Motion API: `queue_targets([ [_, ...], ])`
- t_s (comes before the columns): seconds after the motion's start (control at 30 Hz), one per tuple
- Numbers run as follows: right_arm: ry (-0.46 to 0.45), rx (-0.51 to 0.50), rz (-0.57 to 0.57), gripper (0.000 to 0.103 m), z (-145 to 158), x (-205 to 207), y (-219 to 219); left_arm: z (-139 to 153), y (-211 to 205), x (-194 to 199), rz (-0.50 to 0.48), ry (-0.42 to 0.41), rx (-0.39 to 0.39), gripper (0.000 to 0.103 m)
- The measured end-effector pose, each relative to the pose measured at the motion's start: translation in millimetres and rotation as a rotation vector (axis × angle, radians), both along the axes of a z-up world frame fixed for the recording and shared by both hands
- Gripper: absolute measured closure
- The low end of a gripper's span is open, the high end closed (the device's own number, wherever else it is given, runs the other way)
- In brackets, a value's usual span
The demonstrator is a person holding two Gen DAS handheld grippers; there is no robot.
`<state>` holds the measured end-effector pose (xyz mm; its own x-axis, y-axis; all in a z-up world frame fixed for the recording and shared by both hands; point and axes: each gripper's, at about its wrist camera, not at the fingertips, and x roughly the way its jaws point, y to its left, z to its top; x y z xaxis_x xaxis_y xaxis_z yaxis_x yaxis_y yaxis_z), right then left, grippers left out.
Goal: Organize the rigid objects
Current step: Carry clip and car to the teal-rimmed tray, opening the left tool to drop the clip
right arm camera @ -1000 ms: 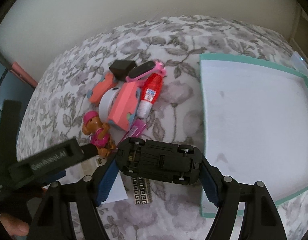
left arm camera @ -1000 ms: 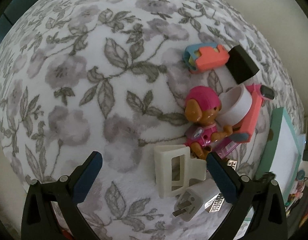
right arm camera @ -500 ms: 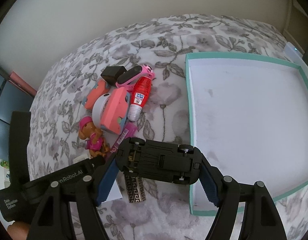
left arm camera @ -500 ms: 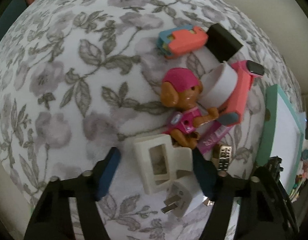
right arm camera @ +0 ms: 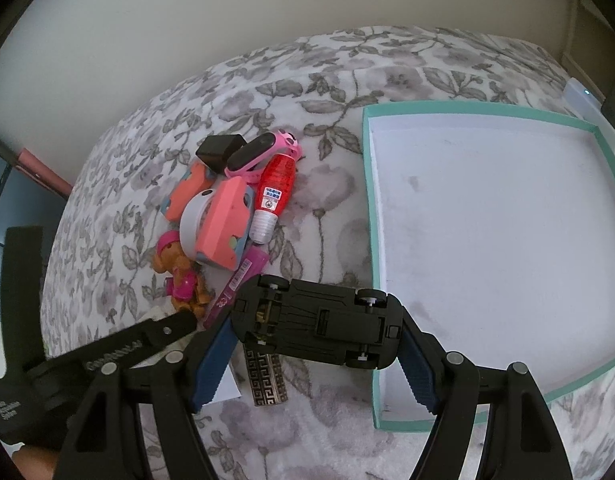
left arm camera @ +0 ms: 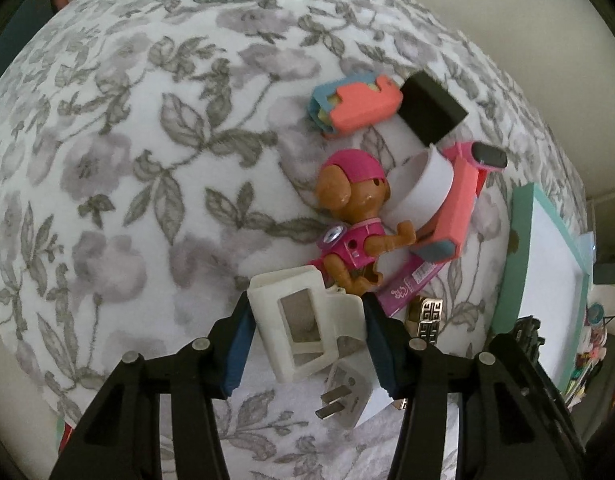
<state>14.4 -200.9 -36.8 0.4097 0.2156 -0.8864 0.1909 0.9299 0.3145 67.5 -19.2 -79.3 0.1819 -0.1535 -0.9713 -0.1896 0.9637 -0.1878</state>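
A cream hair claw clip (left arm camera: 307,324) lies at lower centre of the left wrist view, just below a brown toy dog (left arm camera: 353,216) in pink cap and vest. A black toy car (right arm camera: 317,322) hangs underside-up, lengthwise across lower centre of the right wrist view, its front end over the near-left corner of the teal-rimmed white tray (right arm camera: 459,114), which fills the right half.

Your left gripper (left arm camera: 305,334): jaws just closing, pads at both sides of the white hair clip (left arm camera: 303,326)
Under clip: white plug adapter (left arm camera: 349,394)
Just beyond: toy dog (left arm camera: 353,216) (pink cap)
Surface: floral blanket (left arm camera: 147,160)
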Motion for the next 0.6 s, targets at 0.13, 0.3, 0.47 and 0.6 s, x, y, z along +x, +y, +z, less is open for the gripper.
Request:
queue_targets([
  [0.13,0.001,0.001,-0.003,0.025,0,0,-1,11,4,1,0.016,-0.036,-0.016,0.049],
  [0.3,-0.006,0.007,-0.013,0.025,1,-1,-3,28,13,-2,0.021,-0.086,-0.011,0.049],
  [0.47,-0.018,0.007,-0.032,0.025,3,-3,-9,49,16,-7,0.003,-0.143,-0.014,0.049],
  [0.6,-0.048,-0.032,-0.074,0.025,10,-4,-19,64,5,-10,-0.048,-0.196,-0.005,0.049],
])
